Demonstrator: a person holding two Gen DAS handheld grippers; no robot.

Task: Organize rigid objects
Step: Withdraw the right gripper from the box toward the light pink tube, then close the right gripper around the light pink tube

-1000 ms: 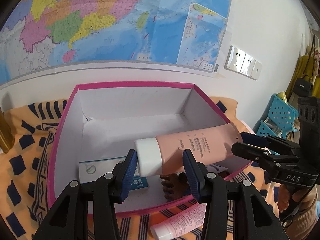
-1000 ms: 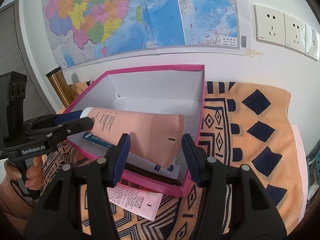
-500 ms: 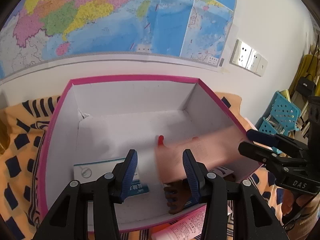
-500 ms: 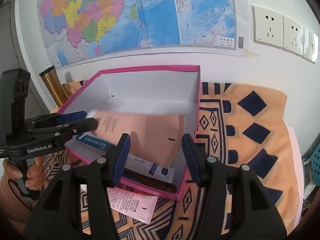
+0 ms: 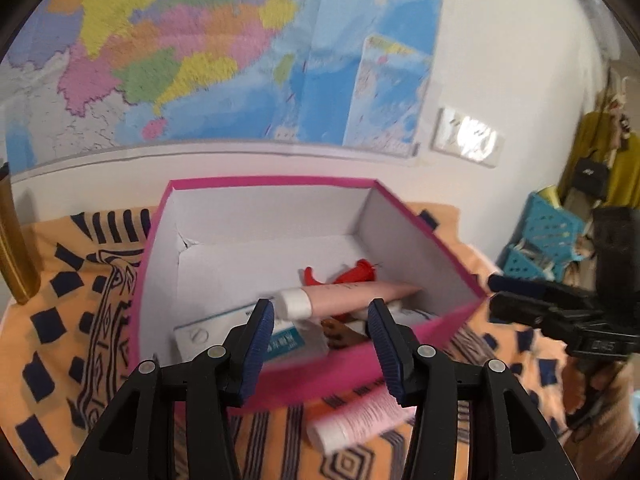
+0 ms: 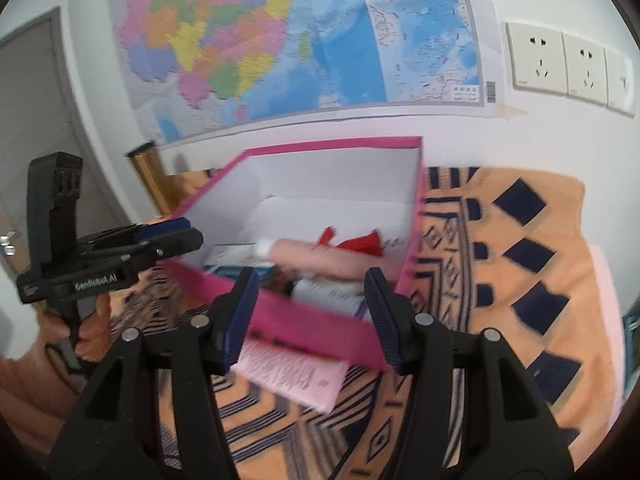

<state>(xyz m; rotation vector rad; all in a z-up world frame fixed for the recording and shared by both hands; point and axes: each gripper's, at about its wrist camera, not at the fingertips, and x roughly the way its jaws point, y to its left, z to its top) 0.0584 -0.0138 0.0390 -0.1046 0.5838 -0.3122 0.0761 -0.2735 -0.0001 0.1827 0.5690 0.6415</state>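
- A pink box (image 5: 304,376) with white inner walls is sitting on an orange patterned cloth (image 5: 68,320) below a wall map (image 5: 224,52).
- A large pink tube (image 5: 352,294) with a white cap is lying inside the box, resting across a white-and-blue carton (image 5: 224,328), a red item (image 5: 348,274) and a brown item (image 5: 340,330).
- A smaller pink tube (image 5: 360,416) is lying on the cloth, just outside the box's near wall; it is probably the next thing to put away.
- To do this step well, both grippers should be clearing the box rim without nudging it, then approaching the small tube level and across its width.
- The left gripper (image 5: 320,344) is hanging over the near wall; its jaws have just been opening, they are standing apart, and nothing is between the pads.
- The right gripper (image 6: 310,316) is hovering at the same wall from the other side, jaws apart and holding nothing.
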